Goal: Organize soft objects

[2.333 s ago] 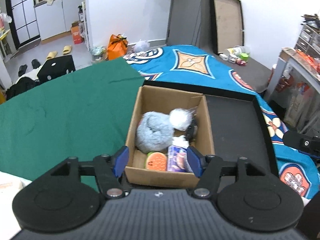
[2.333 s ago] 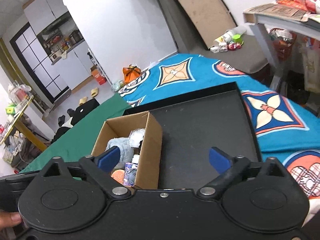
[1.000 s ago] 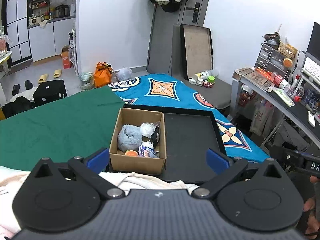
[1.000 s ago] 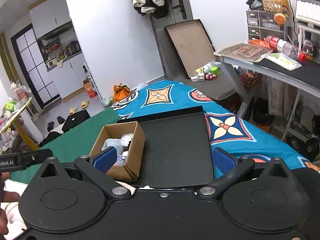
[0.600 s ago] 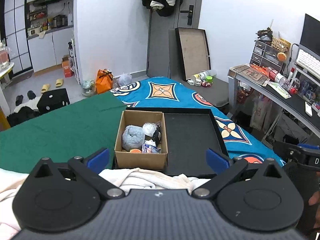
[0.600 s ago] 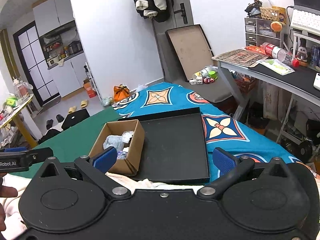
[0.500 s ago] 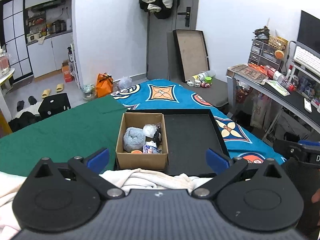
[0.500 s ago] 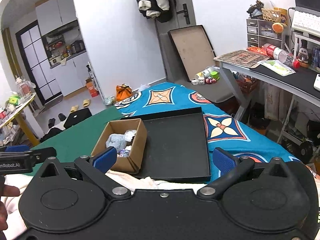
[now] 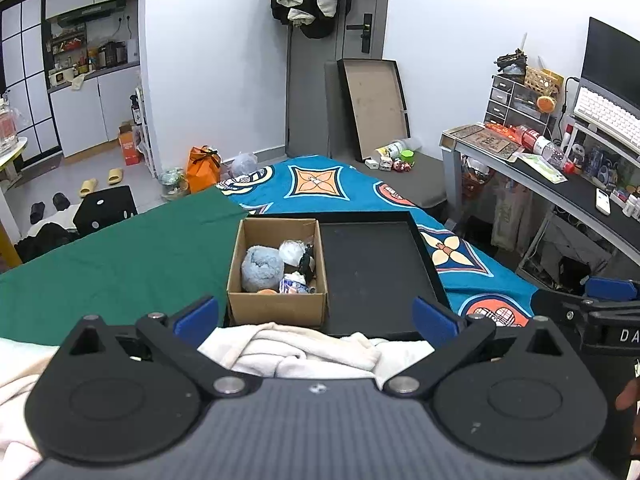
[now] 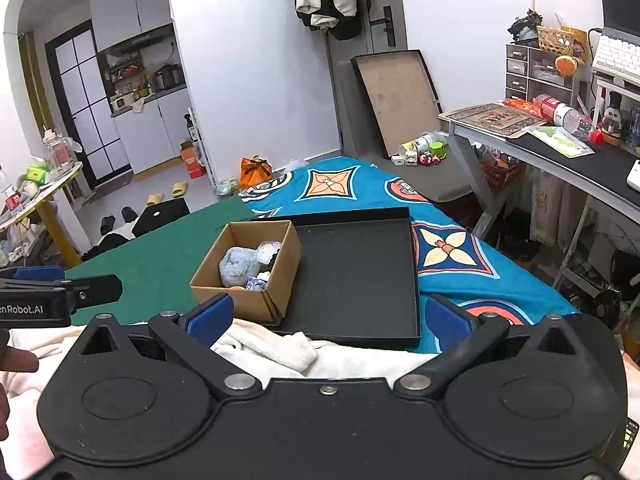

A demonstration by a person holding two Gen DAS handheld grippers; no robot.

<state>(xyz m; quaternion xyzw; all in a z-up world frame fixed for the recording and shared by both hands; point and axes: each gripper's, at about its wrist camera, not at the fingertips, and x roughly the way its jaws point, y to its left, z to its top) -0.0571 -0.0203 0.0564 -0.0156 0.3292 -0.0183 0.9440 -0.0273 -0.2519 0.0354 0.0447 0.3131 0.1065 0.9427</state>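
A cardboard box [image 9: 276, 308] [image 10: 288, 268] stands in the left end of a black tray [image 9: 376, 272] [image 10: 360, 276] on the bed. Inside lie a grey-blue plush ball [image 9: 262, 268] [image 10: 238, 266], a white fluffy item [image 9: 292, 251], a small black toy and wrapped packets. My left gripper [image 9: 314, 316] is open and empty, held high and well back from the box. My right gripper [image 10: 326, 316] is open too, with nothing between its blue pads. A cream blanket [image 9: 296, 350] [image 10: 276, 350] lies bunched beneath both grippers.
The bed carries a green cloth [image 9: 112, 256] on the left and a blue patterned cover [image 9: 320, 180] on the right. A desk [image 10: 560, 152] with clutter runs along the right wall. A door, a leaning board [image 9: 376, 104] and floor items stand beyond.
Both grippers have pulled back and up from the box, so box and tray look smaller and the blanket shows below. The left gripper's jaws have spread wider than 2.3 s ago.
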